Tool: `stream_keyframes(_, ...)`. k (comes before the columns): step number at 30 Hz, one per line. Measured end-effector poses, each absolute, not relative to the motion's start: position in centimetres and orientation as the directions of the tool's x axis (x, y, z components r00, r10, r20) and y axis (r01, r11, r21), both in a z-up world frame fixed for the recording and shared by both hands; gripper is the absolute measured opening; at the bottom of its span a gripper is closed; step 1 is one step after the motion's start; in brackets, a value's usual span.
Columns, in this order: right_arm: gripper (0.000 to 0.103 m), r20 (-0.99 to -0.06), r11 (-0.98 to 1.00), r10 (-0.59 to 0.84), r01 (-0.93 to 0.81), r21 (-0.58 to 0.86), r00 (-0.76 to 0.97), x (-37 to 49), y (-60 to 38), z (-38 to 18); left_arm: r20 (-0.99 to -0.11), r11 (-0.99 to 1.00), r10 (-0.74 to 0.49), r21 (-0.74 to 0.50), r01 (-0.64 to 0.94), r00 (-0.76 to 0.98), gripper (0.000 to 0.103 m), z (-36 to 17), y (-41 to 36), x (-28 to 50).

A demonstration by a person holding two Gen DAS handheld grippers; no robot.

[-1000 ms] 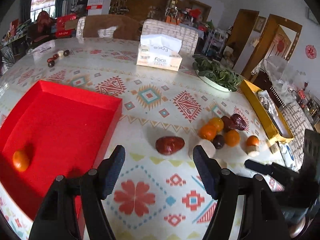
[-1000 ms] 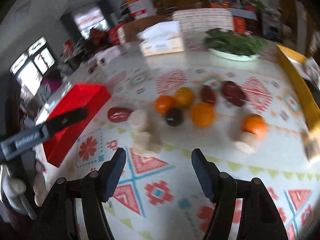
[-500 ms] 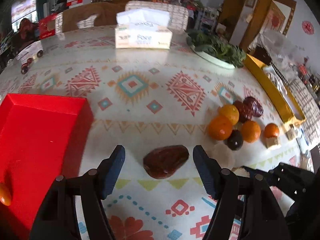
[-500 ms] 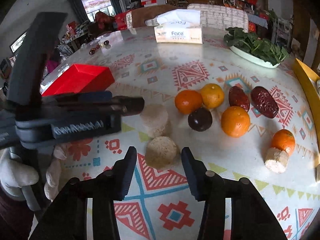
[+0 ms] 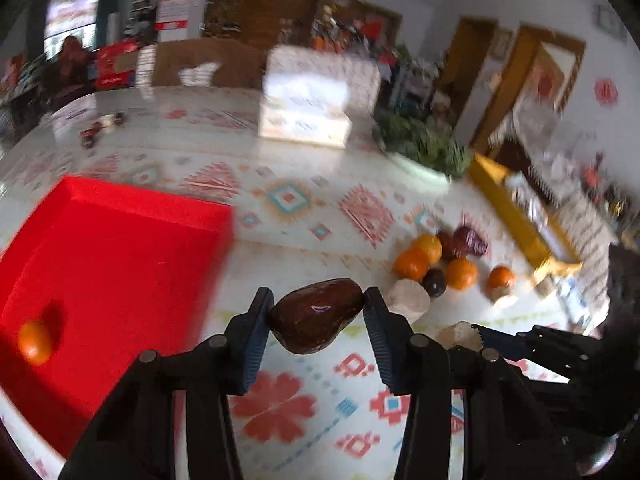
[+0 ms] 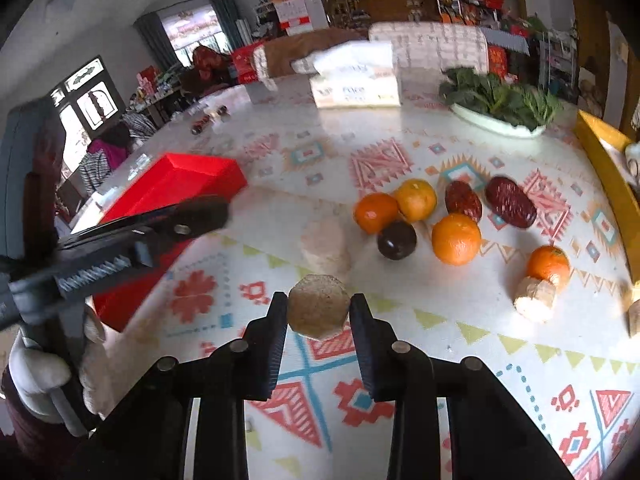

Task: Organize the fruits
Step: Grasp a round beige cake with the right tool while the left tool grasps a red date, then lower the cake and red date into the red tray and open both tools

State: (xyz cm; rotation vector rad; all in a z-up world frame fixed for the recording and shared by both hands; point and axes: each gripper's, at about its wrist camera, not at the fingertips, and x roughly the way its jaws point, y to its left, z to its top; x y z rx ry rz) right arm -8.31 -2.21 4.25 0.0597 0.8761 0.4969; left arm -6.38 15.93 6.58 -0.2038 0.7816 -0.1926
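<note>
My left gripper (image 5: 318,312) has a dark red-brown fruit (image 5: 316,320) between its closing jaws, and both pads touch the fruit's ends. To its left lies a red tray (image 5: 120,260) with one small orange (image 5: 34,340) inside. My right gripper (image 6: 318,312) is closing on a round beige chunk (image 6: 318,310), its pads against the chunk's sides. Beyond it lie several oranges (image 6: 456,238), a dark plum (image 6: 396,240) and two red dates (image 6: 510,202). Another beige chunk (image 6: 326,246) lies just behind the held one.
A third beige piece (image 6: 534,300) lies by the rightmost orange. A tissue box (image 6: 356,90) and a plate of greens (image 6: 500,124) stand at the back. A yellow tray (image 6: 608,176) runs along the right edge. A gloved hand (image 6: 36,380) holds the left tool.
Both grippers' jaws have come in from wide apart onto their pieces. The left view has swung back, so more of the red tray shows, and the dark fruit now sits between the pads.
</note>
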Motion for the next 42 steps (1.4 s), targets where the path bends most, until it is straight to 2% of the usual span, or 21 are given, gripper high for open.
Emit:
stream_keyframes(6, 0.035, -0.688, 0.847, 0.502, -0.459, 0.268, 0.524, -9.4, 0.6, 6.2, -0.632, 0.961, -0.139, -0.271, -0.050, 0.763, 0.046, 8.1, 22.4, -10.3)
stream_keyframes(14, 0.035, -0.675, 0.781, 0.571, -0.563, 0.272, 0.467, -9.3, 6.9, 7.1, -0.653, 0.917, -0.065, -0.337, -0.213, 0.754, 0.046, 5.7, 29.0, -12.2)
stream_keyframes(22, 0.035, -0.687, 0.750, 0.584, -0.611, 0.253, 0.433, -8.2, 12.4, 7.1, -0.683, 0.913, -0.040, -0.322, -0.252, 0.729, 0.046, 3.7, 31.0, -11.7)
stream_keyframes(42, 0.035, -0.750, 0.734, 0.545, -0.646, 0.209, 0.376, -3.8, 20.5, 3.7, -0.682, 0.895, -0.008, -0.331, -0.299, 0.731, 0.046, 3.2, 32.8, -11.6)
